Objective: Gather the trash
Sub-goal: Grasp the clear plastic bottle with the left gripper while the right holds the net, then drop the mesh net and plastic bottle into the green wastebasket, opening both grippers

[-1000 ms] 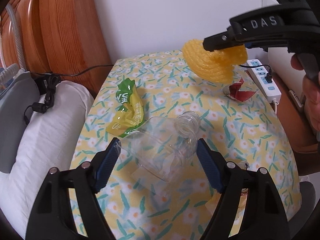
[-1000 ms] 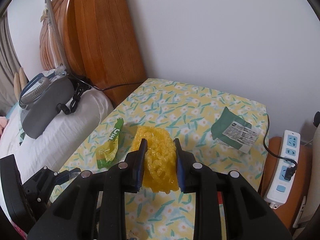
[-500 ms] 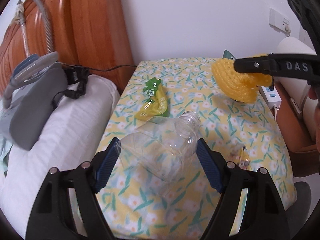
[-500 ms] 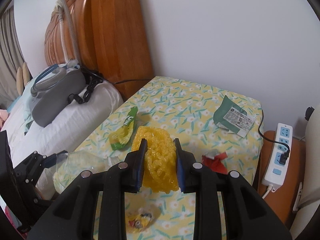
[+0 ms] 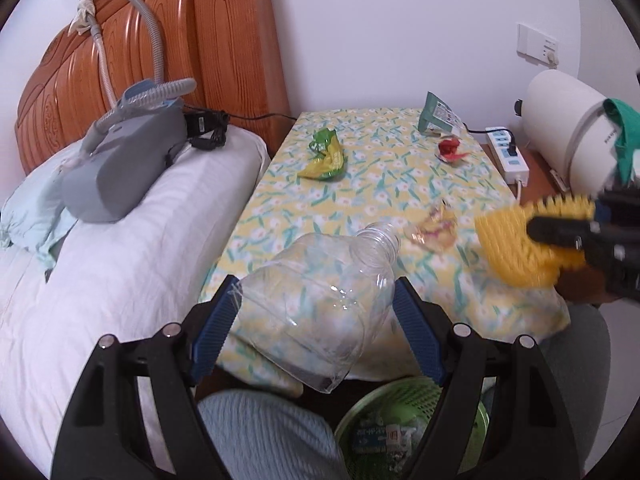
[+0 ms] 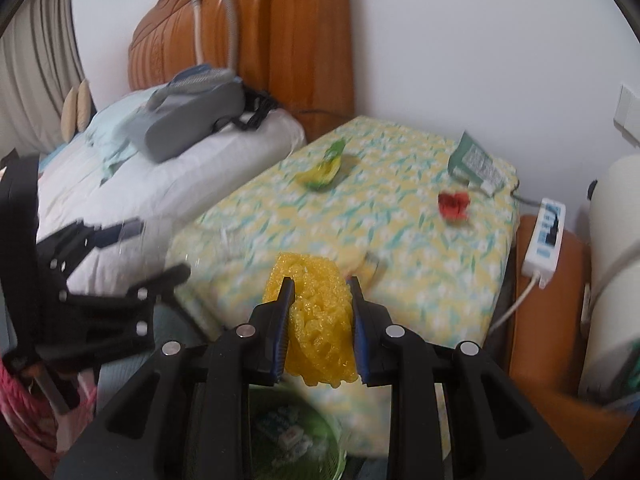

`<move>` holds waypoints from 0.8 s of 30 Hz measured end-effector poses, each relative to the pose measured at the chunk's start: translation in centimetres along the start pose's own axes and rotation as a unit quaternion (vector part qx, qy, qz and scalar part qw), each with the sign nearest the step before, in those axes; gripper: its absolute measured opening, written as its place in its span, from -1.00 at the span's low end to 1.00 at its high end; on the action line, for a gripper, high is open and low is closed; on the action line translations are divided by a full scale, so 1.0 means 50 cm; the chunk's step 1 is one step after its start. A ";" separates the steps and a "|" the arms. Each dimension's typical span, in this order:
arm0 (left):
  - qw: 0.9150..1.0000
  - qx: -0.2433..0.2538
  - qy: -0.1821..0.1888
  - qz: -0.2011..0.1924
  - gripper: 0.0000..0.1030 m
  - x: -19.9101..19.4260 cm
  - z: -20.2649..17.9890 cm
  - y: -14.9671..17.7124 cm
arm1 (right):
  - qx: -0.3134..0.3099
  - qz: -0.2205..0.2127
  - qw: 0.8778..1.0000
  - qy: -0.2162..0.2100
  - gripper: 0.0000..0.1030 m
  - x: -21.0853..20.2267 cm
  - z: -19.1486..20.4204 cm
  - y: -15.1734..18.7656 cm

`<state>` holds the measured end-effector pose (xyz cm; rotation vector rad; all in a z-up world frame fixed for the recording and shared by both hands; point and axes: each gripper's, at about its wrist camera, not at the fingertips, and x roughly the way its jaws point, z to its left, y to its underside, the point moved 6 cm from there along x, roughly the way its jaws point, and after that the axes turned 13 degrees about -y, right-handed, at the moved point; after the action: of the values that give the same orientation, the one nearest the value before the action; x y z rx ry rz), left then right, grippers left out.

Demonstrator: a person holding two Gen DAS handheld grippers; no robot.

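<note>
Left gripper (image 5: 316, 320) at bottom centre of its frame, angled downward, jaws wide, blue pads pressing a clear plastic bottle (image 5: 320, 300). Right gripper (image 6: 320, 320) at bottom centre of its frame, angled downward, jaws narrow, clamped on yellow foam netting (image 6: 316, 320).

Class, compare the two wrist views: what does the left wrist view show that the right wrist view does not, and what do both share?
Only the left wrist view: the crinkled clear candy wrapper on the floral cloth.

Only the right wrist view: beige curtains and a pink basket.

Both: the clear plastic bottle in the left claw, the yellow foam net in the right claw, and the green mesh bin below.
</note>
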<state>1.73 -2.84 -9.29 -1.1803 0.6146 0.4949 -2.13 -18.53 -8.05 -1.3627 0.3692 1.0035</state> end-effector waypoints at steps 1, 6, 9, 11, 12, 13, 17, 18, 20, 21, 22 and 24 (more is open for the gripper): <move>1.000 -0.001 0.001 0.005 0.45 -0.007 0.002 0.014 | 0.002 0.005 1.000 -0.003 -0.48 -0.001 0.005 0.016; 0.999 0.004 0.015 0.029 0.45 -0.028 -0.003 0.093 | 0.029 0.060 0.997 -0.025 -0.48 0.018 0.046 0.152; 0.999 0.008 0.019 0.048 0.45 -0.029 -0.008 0.137 | 0.044 0.090 0.994 -0.036 -0.48 0.043 0.056 0.213; 0.998 0.007 0.022 0.056 0.45 -0.028 -0.009 0.156 | 0.049 0.104 0.993 -0.039 -0.48 0.056 0.063 0.240; 0.998 0.008 0.023 0.058 0.45 -0.029 -0.010 0.163 | 0.052 0.115 0.991 -0.042 -0.48 0.067 0.066 0.258; 0.998 0.010 0.023 0.059 0.45 -0.028 -0.011 0.168 | 0.054 0.122 0.990 -0.044 -0.48 0.076 0.068 0.270; 0.998 0.015 0.025 0.061 0.45 -0.031 -0.015 0.184 | 0.059 0.143 0.987 -0.045 -0.45 0.110 0.073 0.303; 0.998 0.016 0.025 0.062 0.45 -0.030 -0.015 0.188 | 0.059 0.152 0.985 -0.049 -0.43 0.122 0.076 0.313; 0.997 0.017 0.026 0.065 0.45 -0.028 -0.013 0.192 | 0.058 0.162 0.984 -0.052 -0.42 0.138 0.081 0.330; 0.997 0.017 0.027 0.067 0.45 -0.026 -0.013 0.196 | 0.057 0.171 0.982 -0.055 -0.39 0.149 0.085 0.341; 0.997 0.017 0.028 0.070 0.45 -0.024 -0.013 0.199 | 0.056 0.179 0.981 -0.057 -0.34 0.157 0.089 0.348; 0.997 0.019 0.028 0.076 0.45 -0.019 -0.012 0.207 | 0.057 0.190 0.979 -0.054 0.05 0.168 0.089 0.358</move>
<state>-5.82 -0.22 -15.97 -1.1197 0.7627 0.5783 -12.55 -13.21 -24.57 -1.1508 0.6097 1.3441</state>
